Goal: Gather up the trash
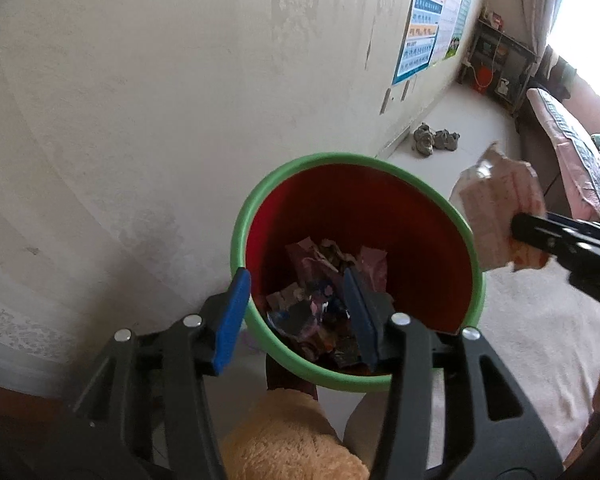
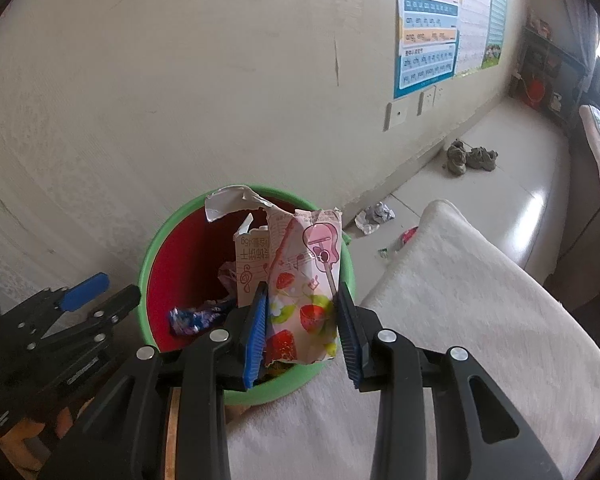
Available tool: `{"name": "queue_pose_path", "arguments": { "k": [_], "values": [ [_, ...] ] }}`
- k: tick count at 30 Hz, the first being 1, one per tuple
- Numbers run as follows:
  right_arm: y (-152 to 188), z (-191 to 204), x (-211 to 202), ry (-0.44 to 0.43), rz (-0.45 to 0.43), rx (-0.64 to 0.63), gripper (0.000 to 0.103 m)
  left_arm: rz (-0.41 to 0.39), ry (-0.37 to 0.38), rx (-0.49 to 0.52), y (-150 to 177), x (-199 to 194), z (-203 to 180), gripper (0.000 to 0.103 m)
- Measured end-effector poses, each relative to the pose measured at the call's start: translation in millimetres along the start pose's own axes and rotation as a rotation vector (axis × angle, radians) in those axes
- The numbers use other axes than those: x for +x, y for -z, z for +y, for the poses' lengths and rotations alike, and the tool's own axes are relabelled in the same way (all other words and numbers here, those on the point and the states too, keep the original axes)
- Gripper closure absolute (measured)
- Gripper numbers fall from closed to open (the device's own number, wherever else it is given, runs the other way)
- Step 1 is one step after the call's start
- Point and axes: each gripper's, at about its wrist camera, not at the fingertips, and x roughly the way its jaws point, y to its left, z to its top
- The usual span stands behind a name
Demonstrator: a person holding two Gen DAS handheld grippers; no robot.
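A red bin with a green rim holds several crumpled wrappers. My left gripper is open and empty, its tips over the bin's near rim. My right gripper is shut on a torn pink carton printed with strawberries and a guitar, held above the bin. In the left wrist view the carton hangs just right of the bin's rim in the right gripper. A crumpled white paper and a small red scrap lie on the floor beyond the bin.
The bin stands close to a cream wall with posters. A white fluffy rug or cushion lies to the right. A pair of shoes sits by the wall. A tan plush thing is below the left gripper. A shelf stands far back.
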Motion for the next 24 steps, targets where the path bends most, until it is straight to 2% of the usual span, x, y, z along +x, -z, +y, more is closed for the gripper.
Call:
{"name": "queue_pose_path", "arguments": {
  "k": [3, 5, 8, 12, 21, 24],
  "values": [
    [0, 2, 5, 0.000, -0.005, -0.002, 0.067, -0.012, 0.020, -0.028, 0, -9, 3, 0.046],
    [0, 2, 9, 0.000, 0.000, -0.001, 0.064, -0.011, 0.034, -0.041, 0, -11, 4, 0.046],
    [2, 1, 8, 0.004, -0.002, 0.001, 0.054, -0.015, 0.041, -0.034, 0, -15, 1, 0.046],
    [7, -6, 2, 0.007, -0.011, 0.025, 0.047, -0.019, 0.048, -0.034, 1, -17, -1, 0.035],
    [51, -45, -27, 0.038, 0.003, 0.123, 0.037, 0.007, 0.071, 0.005, 13, -18, -24, 0.032],
    [68, -60, -50, 0.063, -0.044, 0.163, 0.037, 0.002, 0.082, 0.025, 16, -26, -37, 0.031]
  ]
}}
